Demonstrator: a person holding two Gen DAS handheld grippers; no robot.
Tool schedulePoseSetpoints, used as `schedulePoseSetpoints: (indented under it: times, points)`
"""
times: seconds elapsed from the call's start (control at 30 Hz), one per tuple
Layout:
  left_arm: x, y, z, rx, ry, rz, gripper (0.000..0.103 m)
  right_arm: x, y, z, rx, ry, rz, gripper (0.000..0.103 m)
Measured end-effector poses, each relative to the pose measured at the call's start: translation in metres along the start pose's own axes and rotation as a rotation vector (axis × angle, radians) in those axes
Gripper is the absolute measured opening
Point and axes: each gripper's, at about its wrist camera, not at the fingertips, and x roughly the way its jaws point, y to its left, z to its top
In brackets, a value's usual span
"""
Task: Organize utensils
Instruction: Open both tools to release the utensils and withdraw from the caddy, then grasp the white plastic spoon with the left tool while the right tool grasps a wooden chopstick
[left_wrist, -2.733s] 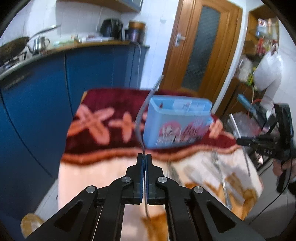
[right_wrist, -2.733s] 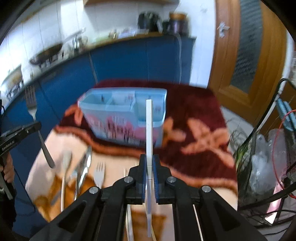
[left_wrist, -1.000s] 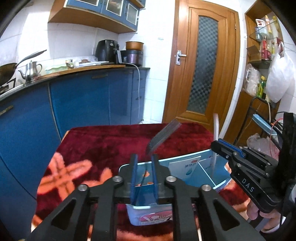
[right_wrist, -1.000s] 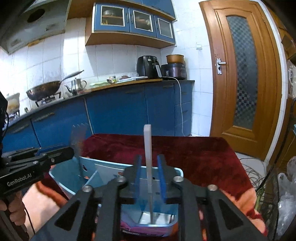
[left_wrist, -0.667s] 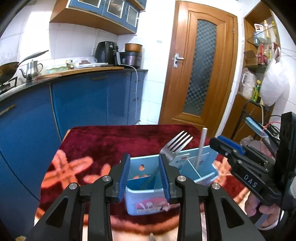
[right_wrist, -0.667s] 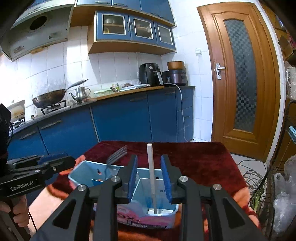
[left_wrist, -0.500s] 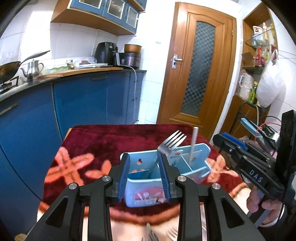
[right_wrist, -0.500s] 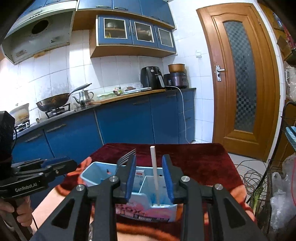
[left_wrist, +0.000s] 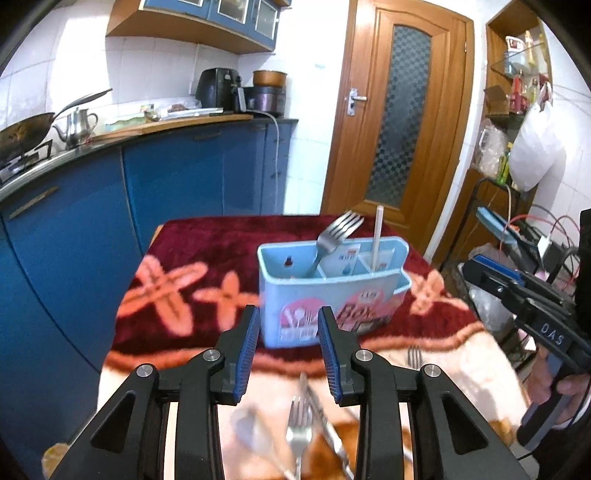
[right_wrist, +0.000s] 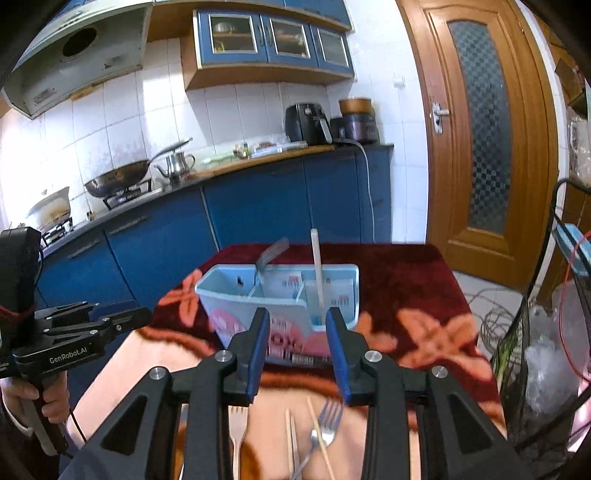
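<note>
A light blue utensil caddy (left_wrist: 332, 291) stands on the blanket-covered table (left_wrist: 177, 266); it also shows in the right wrist view (right_wrist: 280, 310). A metal fork (left_wrist: 332, 236) leans in its left compartment and a white chopstick (left_wrist: 377, 236) stands in its right one. My left gripper (left_wrist: 288, 325) is open and empty, in front of the caddy. My right gripper (right_wrist: 295, 325) is open and empty, also in front of it. More forks (right_wrist: 325, 417), chopsticks (right_wrist: 290, 439) and a spoon (left_wrist: 255, 432) lie on the table below the grippers.
Blue kitchen cabinets (left_wrist: 110, 206) with a wok and kettle stand left of the table. A wooden door (left_wrist: 399, 122) is behind it. A rack with bags and cables (right_wrist: 546, 362) stands at the table's right side.
Both grippers have let go of the fork and the chopstick into the caddy, opened wide and drawn back from it toward the near side of the table.
</note>
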Motion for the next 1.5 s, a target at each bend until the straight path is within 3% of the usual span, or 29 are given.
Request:
schedulePoseSetpoints:
  times: [0.2,0.53,0.63,0.87,1.17,1.33,1.4,1.5]
  points:
    - [0.001,0.001,-0.022,0.023,0.071,0.035,0.035,0.006,-0.009,-0.018,0.007,0.104,-0.021,0.038]
    - [0.021,0.016,-0.058,-0.036,0.259,0.000,0.035,0.031,-0.020,-0.046,-0.007,0.347,-0.051,0.038]
    - [0.026,0.018,-0.064,-0.049,0.304,-0.010,0.035,0.036,-0.020,-0.054,-0.022,0.401,-0.066,0.044]
    - [0.039,0.022,-0.078,-0.062,0.421,-0.027,0.035,0.049,-0.017,-0.066,-0.077,0.515,-0.088,0.047]
    - [0.055,0.028,-0.090,-0.112,0.498,-0.071,0.035,0.062,-0.018,-0.076,-0.075,0.610,-0.080,0.048]
    - [0.060,0.031,-0.088,-0.158,0.491,-0.146,0.035,0.067,-0.021,-0.077,-0.056,0.651,-0.057,0.048]
    - [0.062,0.033,-0.088,-0.174,0.488,-0.163,0.035,0.068,-0.022,-0.077,-0.054,0.661,-0.051,0.044]
    - [0.067,0.035,-0.086,-0.190,0.486,-0.183,0.024,0.073,-0.022,-0.081,-0.060,0.708,-0.041,0.019]
